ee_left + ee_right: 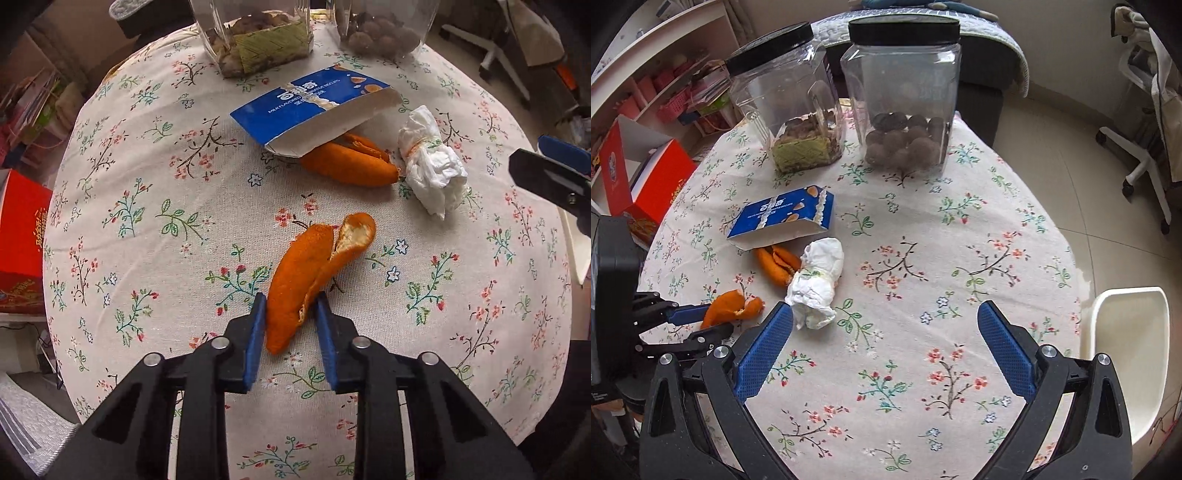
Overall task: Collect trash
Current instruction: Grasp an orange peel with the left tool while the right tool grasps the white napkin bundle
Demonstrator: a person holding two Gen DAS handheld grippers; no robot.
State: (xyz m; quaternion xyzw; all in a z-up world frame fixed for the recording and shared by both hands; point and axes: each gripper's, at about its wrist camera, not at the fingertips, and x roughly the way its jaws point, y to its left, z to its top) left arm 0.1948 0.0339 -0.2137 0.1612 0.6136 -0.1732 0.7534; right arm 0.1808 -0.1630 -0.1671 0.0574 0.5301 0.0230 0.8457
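Observation:
My left gripper [290, 303] is shut on a long orange peel [306, 273] that sits between its blue pads above the flowered tablecloth; the same peel shows in the right wrist view [733, 306]. A second orange peel [351, 162] lies farther off, partly under an empty blue biscuit box [303, 107]. A crumpled white tissue [432, 162] lies right of that peel. My right gripper [886, 317] is wide open and empty above the cloth, its left pad close to the tissue [818, 284].
Two clear jars with black lids stand at the table's far side, one with a green packet [798, 110], one with brown balls [905, 110]. A white bin [1126, 354] stands off the table's right edge. A red box [646, 177] sits at the left.

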